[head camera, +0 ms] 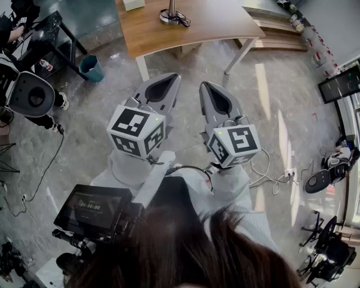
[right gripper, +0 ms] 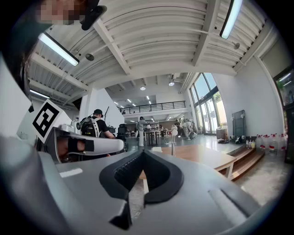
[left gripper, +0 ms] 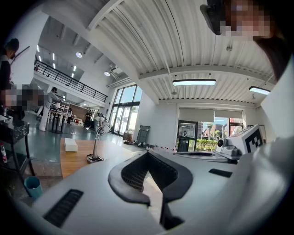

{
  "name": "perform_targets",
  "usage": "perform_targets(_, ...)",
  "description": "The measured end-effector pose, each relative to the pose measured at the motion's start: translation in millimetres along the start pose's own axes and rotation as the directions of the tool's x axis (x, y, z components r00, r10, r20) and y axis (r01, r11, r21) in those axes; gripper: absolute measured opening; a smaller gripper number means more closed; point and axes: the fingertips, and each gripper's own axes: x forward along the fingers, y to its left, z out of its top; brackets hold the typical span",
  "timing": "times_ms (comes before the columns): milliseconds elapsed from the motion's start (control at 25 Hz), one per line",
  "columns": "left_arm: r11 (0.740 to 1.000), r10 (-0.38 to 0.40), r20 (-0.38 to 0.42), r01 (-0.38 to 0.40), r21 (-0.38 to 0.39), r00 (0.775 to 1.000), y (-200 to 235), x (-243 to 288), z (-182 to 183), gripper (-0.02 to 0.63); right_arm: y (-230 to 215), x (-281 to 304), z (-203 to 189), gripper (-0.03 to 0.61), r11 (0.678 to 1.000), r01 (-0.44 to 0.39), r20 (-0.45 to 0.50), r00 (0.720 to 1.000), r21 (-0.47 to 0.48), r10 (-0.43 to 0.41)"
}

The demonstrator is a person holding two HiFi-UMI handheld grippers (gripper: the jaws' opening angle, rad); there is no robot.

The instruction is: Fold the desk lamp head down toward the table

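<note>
A: While both grippers sit side by side over the floor, how do the fingers stand?
B: Left gripper [head camera: 167, 79]: fingers together, nothing between them. Right gripper [head camera: 207, 87]: the same.
A: Desk lamp?
B: Desk lamp [head camera: 170, 14] stands on the wooden table [head camera: 214, 25] at 12 o'clock in the head view, stem upright, well apart from both grippers.

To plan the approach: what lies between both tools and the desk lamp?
Head view: only grey stone floor and bare light wooden tabletop lie between the left tool, right tool and silver desk lamp.
</note>
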Motion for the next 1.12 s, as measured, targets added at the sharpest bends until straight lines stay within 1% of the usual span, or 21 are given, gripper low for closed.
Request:
perform_targets(240,1.000,-0.002,-0.002,0.002,0.001,1.000,0,0,0,0.003,-1,0,0,0.000,1.000,0.016,-0.005,1.000,0.001,-0.016)
perform_targets(400,1.000,0.003,0.000,-0.003,-0.002,1.000,0,2,-2,0.003,-2,-2,0,0.002,1.000,0.009,0.001,1.000,0.004,-0.009)
perform_targets(560,1.000,0.012,-0.001,-0.012,-0.015,1.000,0,4,-4,0.003,-5,-7,0,0.002,1.000,0.016,-0.004,1.000,-0.005,-0.016)
perform_targets(800,0.999,0.031,-0.018,-0.031,-0.026,0.999,-6,25,-17,0.002,-30,-14,-11,0.001,1.000,0.009,-0.024,1.000,0.006,-0.009)
perform_targets(960,0.998,0.047,-0.041,-0.049,-0.026,0.998,15,46,-24,0.003,-45,13,-19,0.002,1.000,-0.004,-0.038,0.999,0.015,0.005)
perform_targets(1120,0.997,0.069,-0.057,-0.071,-0.042,0.996,64,80,-24,0.003,-67,71,-27,0.002,0.999,-0.021,-0.055,0.998,0.033,0.022)
